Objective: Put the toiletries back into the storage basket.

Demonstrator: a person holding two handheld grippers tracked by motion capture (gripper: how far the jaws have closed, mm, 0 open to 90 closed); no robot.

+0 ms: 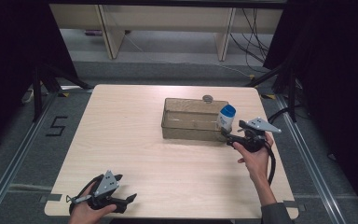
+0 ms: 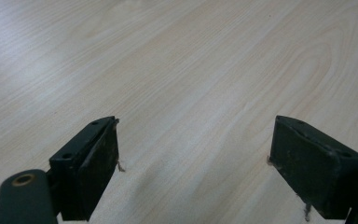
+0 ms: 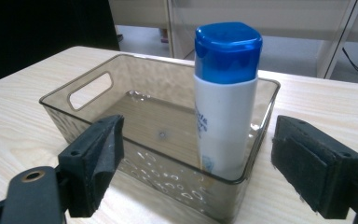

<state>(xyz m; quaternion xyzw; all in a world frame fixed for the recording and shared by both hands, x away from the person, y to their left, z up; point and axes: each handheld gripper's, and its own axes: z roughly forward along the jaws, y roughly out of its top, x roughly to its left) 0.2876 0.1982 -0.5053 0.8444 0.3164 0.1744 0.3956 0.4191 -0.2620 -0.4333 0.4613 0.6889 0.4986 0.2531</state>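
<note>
White bottle with blue cap upright in clear smoky bin | right gripper jaws wide, just outside bin | left gripper wide over bare table

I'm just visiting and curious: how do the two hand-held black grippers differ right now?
The left gripper lies low at the table's near edge, its open jaws over bare wood. The right gripper is farther out beside the smoky clear plastic bin, its open jaws facing the white bottle with a blue cap standing inside it. Both are open and hold nothing.
</note>
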